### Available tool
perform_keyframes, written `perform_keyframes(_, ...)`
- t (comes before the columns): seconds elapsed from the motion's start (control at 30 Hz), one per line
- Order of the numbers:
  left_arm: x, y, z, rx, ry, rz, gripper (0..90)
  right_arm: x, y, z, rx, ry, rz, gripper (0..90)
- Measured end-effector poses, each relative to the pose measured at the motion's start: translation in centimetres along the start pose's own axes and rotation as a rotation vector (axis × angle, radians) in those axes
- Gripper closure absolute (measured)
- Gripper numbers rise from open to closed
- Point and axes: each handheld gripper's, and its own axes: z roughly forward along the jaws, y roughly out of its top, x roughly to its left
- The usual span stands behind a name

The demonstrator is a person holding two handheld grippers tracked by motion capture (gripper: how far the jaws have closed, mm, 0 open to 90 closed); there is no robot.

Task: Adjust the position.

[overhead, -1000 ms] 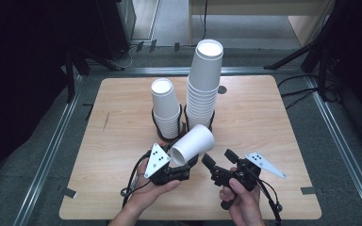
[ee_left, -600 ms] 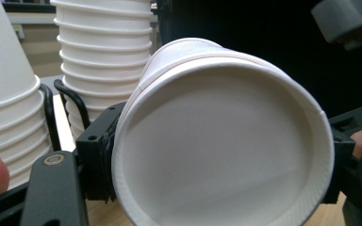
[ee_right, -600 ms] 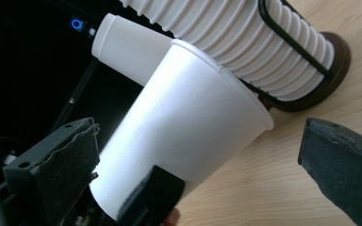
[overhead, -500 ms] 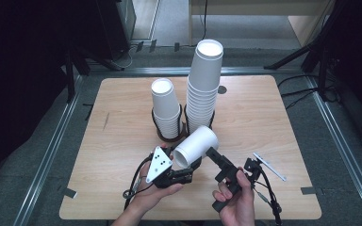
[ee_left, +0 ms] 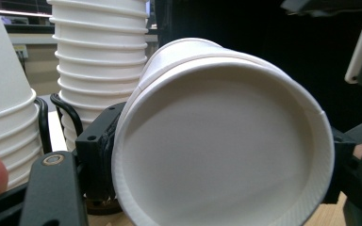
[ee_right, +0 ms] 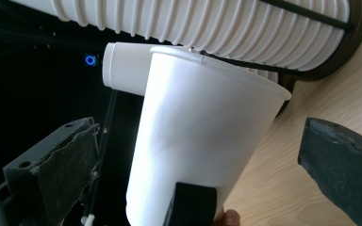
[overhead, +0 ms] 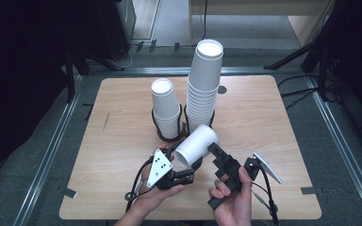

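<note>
Since a second ago, your right gripper has swung in toward the cup, and its grey plate has tipped up. On the table, the tall stack and short stack stand in their black holders just behind your hands. Your left gripper pinches the cup's rim, holding it tilted above the table with the mouth facing you. The right jaws stand spread on either side of the cup's wall, likely ready to take it over.
</note>
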Motion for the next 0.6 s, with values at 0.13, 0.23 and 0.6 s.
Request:
perform_keyframes(0.13,-0.1,0.0,0.0,-0.001,-0.003,0.003,22.9,-0.1,0.0,0.5,-0.003,0.009,0.048,0.0)
perform_keyframes(0.23,-0.1,0.0,-0.1,-0.006,-0.003,0.004,22.9,-0.2,0.0,0.9,-0.010,0.003,0.062,0.0)
perform_keyframes(0.6,-0.3,0.1,-0.1,-0.014,-0.014,0.011,22.9,-0.4,0.0,2.0,0.008,0.028,0.120,0.0)
